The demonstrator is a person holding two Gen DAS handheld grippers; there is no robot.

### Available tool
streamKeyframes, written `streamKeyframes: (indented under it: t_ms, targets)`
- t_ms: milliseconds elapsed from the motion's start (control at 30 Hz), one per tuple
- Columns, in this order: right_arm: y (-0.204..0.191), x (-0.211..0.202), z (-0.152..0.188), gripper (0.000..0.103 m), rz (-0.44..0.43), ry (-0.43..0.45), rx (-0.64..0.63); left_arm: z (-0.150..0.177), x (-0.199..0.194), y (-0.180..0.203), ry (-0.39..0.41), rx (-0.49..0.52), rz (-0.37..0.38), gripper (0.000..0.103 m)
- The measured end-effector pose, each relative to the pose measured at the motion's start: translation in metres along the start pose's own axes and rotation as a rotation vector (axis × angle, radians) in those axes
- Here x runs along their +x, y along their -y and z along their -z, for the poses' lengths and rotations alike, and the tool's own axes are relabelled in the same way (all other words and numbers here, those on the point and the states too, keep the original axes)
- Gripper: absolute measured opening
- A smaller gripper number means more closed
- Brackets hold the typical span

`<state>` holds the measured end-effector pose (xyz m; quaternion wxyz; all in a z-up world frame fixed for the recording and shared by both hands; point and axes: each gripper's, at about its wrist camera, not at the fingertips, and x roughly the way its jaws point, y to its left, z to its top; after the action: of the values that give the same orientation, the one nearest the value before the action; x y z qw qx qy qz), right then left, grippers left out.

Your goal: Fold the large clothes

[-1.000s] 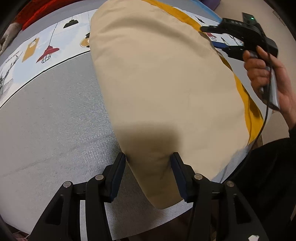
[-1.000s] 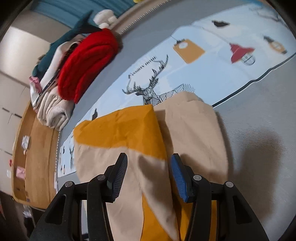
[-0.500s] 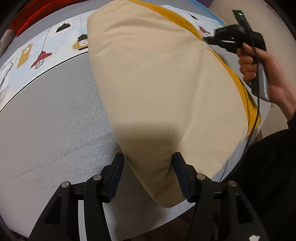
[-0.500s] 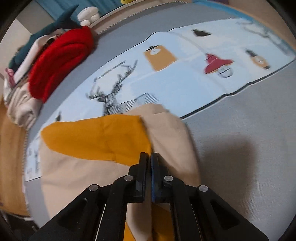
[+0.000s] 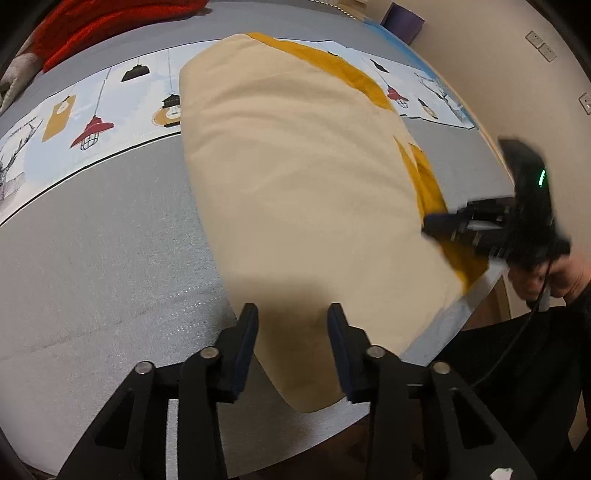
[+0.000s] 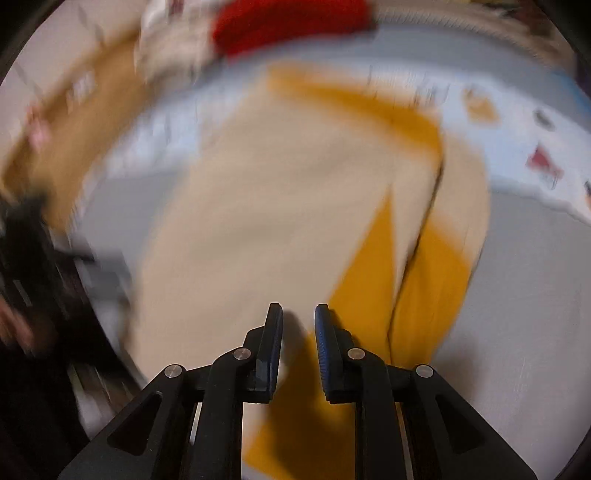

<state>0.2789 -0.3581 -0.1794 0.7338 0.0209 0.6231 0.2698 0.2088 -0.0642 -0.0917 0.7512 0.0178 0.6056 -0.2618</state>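
Here, one beige-and-mustard garment, two claws, left claw wide, right claw seemingly ajar.

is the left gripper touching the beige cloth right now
Cannot tell. In the left wrist view the left gripper is open, its fingers either side of the beige cloth, but whether they touch it or hang above is unclear.

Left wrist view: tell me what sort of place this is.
Probably a bedroom at home. The beige and mustard garment lies on a grey padded surface like a bed with a lamp-print sheet; a pile of clothes sits at the far edge, and wall sockets show.
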Motion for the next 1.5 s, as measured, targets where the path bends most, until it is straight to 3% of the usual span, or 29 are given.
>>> streamKeyframes:
  t_ms: [100,200,233,300,333,400,500,567,600,633,800,900,1067,1233,1267,1400,1500]
  targets:
    - [-0.004,-0.008,0.008,0.02,0.025,0.01,-0.025,-0.009,0.007,0.005,-0.032,0.031,-0.002,0.021]
    - [0.004,-0.022,0.011,0.026,-0.084,0.034,0.037,-0.005,0.007,0.01,-0.061,0.077,0.035,0.021]
    - [0.004,-0.017,0.016,0.033,-0.084,0.015,0.035,0.0,0.013,0.014,-0.098,0.11,0.014,0.021]
    - [0.001,0.006,0.028,0.033,-0.007,-0.112,-0.01,0.009,0.029,0.017,-0.164,0.151,-0.054,0.028]
    - [-0.004,0.008,0.033,0.033,0.004,-0.13,-0.038,0.01,0.033,0.017,-0.17,0.155,-0.07,0.028]
    - [-0.009,0.003,0.032,0.034,0.016,-0.111,-0.065,0.007,0.028,0.014,-0.165,0.134,-0.051,0.028]
    - [0.002,-0.014,0.026,0.035,-0.025,-0.038,0.02,-0.005,0.014,0.004,-0.129,0.061,0.004,0.028]
    - [0.016,-0.021,0.019,0.051,-0.028,0.017,0.099,-0.017,0.003,-0.005,-0.084,0.019,0.015,0.032]
    - [0.026,-0.023,0.016,0.065,-0.025,0.034,0.147,-0.027,-0.003,-0.015,-0.054,-0.025,0.032,0.035]
    - [0.033,-0.025,0.015,0.071,-0.027,0.045,0.182,-0.033,-0.006,-0.024,-0.039,-0.056,0.049,0.041]
    - [0.077,-0.015,0.007,0.071,-0.036,0.045,0.399,-0.073,0.004,-0.078,-0.018,-0.25,0.119,0.055]
    - [0.099,-0.003,0.001,0.071,-0.122,0.012,0.491,-0.089,0.027,-0.108,-0.047,-0.357,0.159,0.064]
    - [0.105,0.012,-0.006,0.071,-0.167,-0.014,0.508,-0.101,0.064,-0.131,-0.076,-0.51,0.319,0.075]
    - [0.108,0.022,0.008,0.07,-0.178,-0.003,0.527,-0.113,0.087,-0.136,-0.044,-0.541,0.438,0.076]
    - [0.106,0.023,0.011,0.067,-0.18,0.002,0.528,-0.115,0.091,-0.135,-0.039,-0.544,0.454,0.077]
    - [0.102,0.019,0.015,0.038,-0.202,0.036,0.534,-0.124,0.095,-0.131,0.009,-0.535,0.455,0.074]
    - [0.096,0.013,0.015,0.022,-0.212,0.071,0.52,-0.133,0.084,-0.125,0.065,-0.498,0.439,0.056]
